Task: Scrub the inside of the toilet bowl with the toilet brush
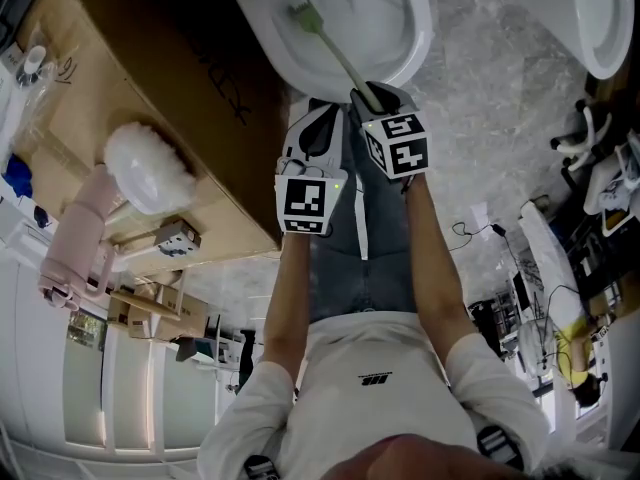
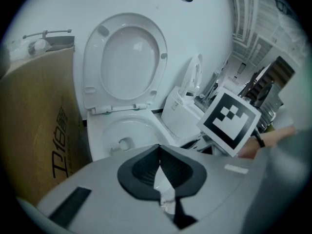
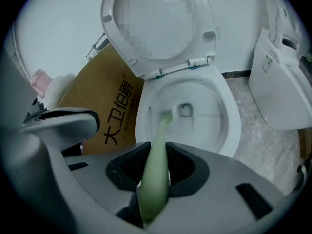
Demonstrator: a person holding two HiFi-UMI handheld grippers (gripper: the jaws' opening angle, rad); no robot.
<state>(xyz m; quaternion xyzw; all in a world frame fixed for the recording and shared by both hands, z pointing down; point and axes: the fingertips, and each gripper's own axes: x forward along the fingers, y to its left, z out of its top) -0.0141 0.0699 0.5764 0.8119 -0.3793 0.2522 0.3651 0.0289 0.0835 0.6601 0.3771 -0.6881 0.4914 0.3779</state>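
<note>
the scrub looks under way rather than finished. the right gripper (image 3: 155, 173) has its jaws clamped on the handle of the toilet brush (image 3: 161, 130), and the brush head (image 3: 166, 113) is down inside the toilet bowl (image 3: 235, 126), against the left part of the inner wall and just beside the drain opening (image 3: 185, 109). how much of the wall is already cleaned i cannot tell (no foam, streaks or dirt show on the porcelain). in my judgement the right side, the front and the area under the rim still need passes, since the head sits well away from them.

the left gripper (image 2: 160, 173) hangs above the front of the bowl, next to the right one. its jaws are drawn together with nothing between them, only a thin pale sliver showing behind the pads.

the bowl is glossy white ceramic, oval and smooth. its seat and lid (image 2: 124, 62) stand raised against the wall, and they are thin, rounded and also white. the brush handle is pale green plastic, thick where it is gripped and tapering toward a small head of short, light bristles. the gripper pads are dark, matte and ribbed, set in grey plastic bodies. a brown cardboard box (image 3: 105, 113) with black print stands touching the bowl's left side. a second white toilet (image 3: 280, 82) stands to the right, on a mottled grey stone floor (image 3: 265, 152).
</note>
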